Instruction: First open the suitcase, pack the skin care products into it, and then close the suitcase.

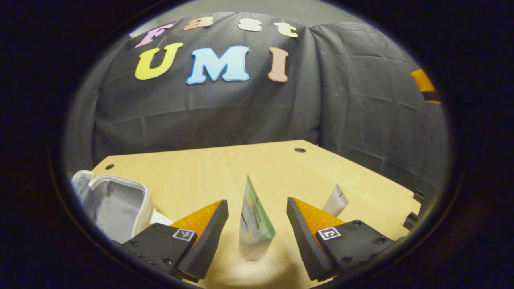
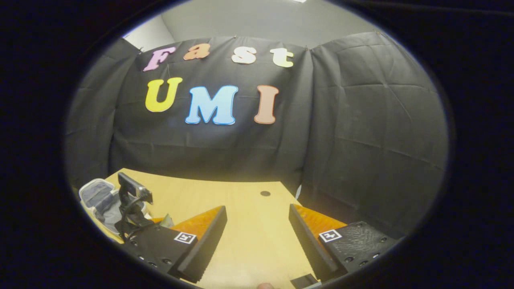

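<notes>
Left hand-held gripper (image 1: 257,228) open around green tube (image 1: 255,224).

The right gripper (image 2: 257,241) hovers, fingers apart, above the table (image 2: 241,200); suitcase (image 2: 96,196) lies open.

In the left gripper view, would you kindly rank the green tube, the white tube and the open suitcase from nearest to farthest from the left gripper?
1. Green tube: standing between the open left gripper's fingers.
2. White tube: just behind its right finger.
3. Suitcase: open, off to the left on the table.
</notes>
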`<state>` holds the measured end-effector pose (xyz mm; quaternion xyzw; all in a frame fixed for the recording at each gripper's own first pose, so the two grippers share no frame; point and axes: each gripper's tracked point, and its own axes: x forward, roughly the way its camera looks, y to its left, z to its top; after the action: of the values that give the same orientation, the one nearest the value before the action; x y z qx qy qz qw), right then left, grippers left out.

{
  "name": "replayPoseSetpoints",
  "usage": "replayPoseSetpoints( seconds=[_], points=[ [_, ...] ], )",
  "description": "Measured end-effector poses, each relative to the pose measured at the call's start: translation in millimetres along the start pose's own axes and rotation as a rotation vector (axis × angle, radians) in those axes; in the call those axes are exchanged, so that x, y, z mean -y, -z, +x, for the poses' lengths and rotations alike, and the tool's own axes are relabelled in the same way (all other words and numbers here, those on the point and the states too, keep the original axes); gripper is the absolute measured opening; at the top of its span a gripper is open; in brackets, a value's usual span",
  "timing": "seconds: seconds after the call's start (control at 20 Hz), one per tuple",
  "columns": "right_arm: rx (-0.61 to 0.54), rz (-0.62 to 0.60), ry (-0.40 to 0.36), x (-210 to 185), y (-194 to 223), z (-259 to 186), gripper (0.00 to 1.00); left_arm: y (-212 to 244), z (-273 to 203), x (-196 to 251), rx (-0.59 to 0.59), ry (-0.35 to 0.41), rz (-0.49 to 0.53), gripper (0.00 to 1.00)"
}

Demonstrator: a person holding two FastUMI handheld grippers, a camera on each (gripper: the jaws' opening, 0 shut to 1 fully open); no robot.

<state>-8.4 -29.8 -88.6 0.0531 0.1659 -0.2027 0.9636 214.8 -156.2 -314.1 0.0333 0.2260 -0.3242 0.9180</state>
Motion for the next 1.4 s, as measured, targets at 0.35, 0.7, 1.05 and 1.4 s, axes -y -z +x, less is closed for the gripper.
replayPoseSetpoints(
  seconds=[0.35, 0.7, 1.05, 1.4],
  points=[
    [-0.056, 0.012, -0.055, -14.7, 24.4, 15.1, 0.94, 13.9, 11.8, 0.7, -0.108, 0.047, 0.061, 0.44],
    [-0.063, 0.047, -0.231, -84.6, 40.6, 44.4, 0.94, -61.2, -71.9, -24.3, -0.155, 0.081, -0.135, 0.37],
    [-0.274, 0.022, -0.318, -146.0, 148.9, 97.8, 0.87, -90.7, -177.4, -156.9, -0.208, -0.092, -0.290, 0.38],
    [-0.523, 0.128, -0.294, -146.4, 204.6, 96.0, 0.25, 2.8, -187.3, -260.4, -0.451, -0.259, -0.377, 0.35]
  ],
)
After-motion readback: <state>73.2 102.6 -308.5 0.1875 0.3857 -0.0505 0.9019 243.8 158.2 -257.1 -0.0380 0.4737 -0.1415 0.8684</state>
